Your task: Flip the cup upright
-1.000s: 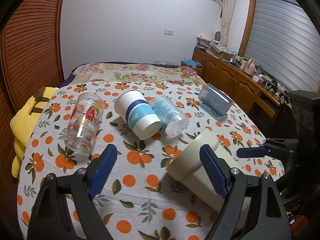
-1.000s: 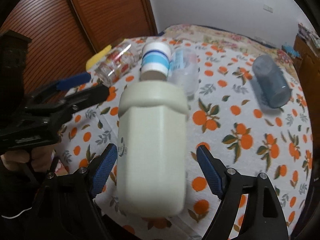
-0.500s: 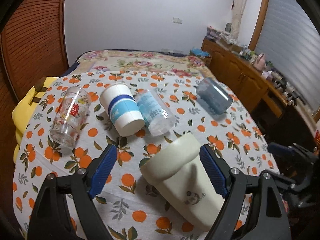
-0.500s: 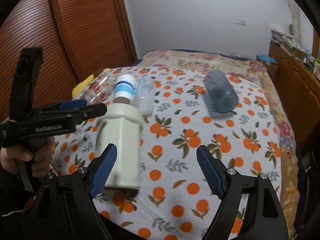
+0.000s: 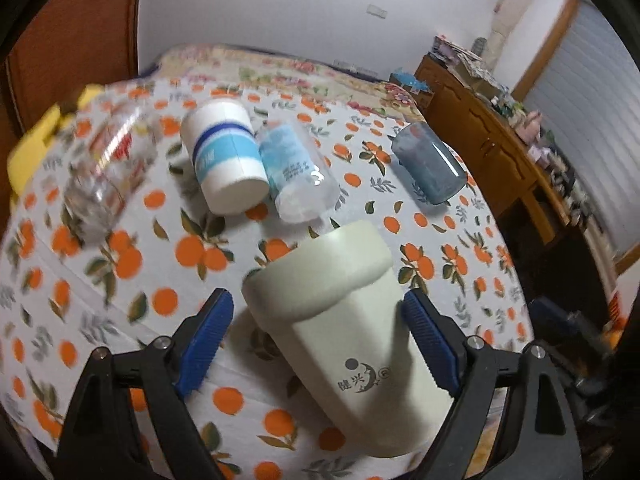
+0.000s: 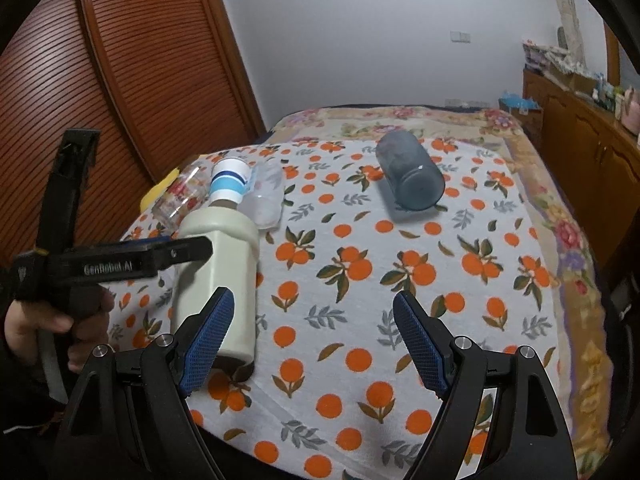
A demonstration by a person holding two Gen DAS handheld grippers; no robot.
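A cream cup (image 5: 352, 312) with a dark moon logo lies on its side near the table's front edge, wide rim pointing away. My left gripper (image 5: 324, 340) is open with its blue pads either side of the cup, not touching it. In the right wrist view the same cup (image 6: 218, 276) lies at the left, with the left gripper (image 6: 120, 266) over it. My right gripper (image 6: 312, 340) is open and empty, to the right of the cup, above the tablecloth.
Other cups lie on their sides on the orange-print tablecloth (image 5: 120, 280): a clear printed glass (image 5: 108, 172), a white-and-blue paper cup (image 5: 224, 164), a clear plastic cup (image 5: 296, 176) and a blue-grey tumbler (image 5: 428, 168). A wooden cabinet (image 5: 500, 152) stands at the right.
The right gripper has drawn back and to the right, away from the cream cup. The left gripper has moved in so the cup lies between its open fingers.
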